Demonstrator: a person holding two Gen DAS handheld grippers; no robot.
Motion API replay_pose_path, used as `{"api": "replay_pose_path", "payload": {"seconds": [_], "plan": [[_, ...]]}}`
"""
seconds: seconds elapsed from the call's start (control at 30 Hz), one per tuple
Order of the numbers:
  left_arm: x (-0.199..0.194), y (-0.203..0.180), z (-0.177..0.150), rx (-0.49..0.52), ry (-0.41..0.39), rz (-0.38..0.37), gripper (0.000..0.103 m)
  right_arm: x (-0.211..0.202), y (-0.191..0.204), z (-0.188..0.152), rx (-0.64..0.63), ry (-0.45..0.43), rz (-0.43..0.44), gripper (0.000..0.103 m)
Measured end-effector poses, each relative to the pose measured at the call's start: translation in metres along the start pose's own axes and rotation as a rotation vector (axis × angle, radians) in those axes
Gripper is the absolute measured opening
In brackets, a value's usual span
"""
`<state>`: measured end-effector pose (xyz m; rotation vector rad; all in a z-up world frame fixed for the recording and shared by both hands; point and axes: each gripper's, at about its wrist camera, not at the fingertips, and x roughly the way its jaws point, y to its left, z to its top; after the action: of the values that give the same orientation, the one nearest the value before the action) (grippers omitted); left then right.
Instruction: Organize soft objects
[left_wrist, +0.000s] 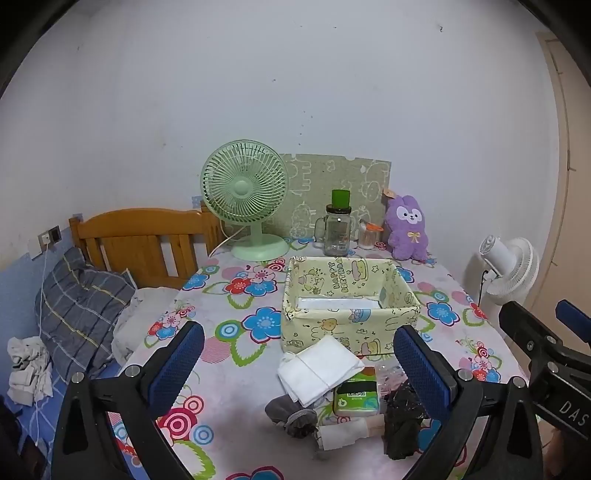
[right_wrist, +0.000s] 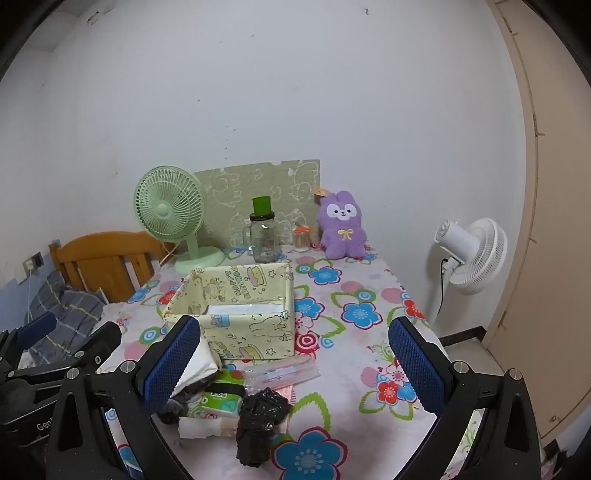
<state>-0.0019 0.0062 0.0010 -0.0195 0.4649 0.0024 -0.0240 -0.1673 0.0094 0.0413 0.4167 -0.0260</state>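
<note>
Both the left gripper (left_wrist: 297, 363) and right gripper (right_wrist: 293, 360) hang spread, empty; before the fabric box (left_wrist: 345, 321) lies white cloth (left_wrist: 319, 369), perhaps folded.

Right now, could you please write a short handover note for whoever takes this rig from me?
Left gripper: open, empty, above the pile.
Right gripper: open, empty.
Yellow fabric box sits mid-table, with only a white liner visible inside.
Before it lie the folded white cloth, grey sock, green tissue pack and black bag.
Done: nothing boxed.
Left: probably move the pile into the box.
</note>
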Motion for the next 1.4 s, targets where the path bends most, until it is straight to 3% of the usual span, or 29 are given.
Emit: {"api": "replay_pose_path", "payload": {"seconds": [1.4], "plan": [[0.0019,0.0027,0.0005,-0.005,0.002,-0.003,0.103,-0.0001,0.0019,-0.0003,0.003,0.001,0.010,0.103]]}}
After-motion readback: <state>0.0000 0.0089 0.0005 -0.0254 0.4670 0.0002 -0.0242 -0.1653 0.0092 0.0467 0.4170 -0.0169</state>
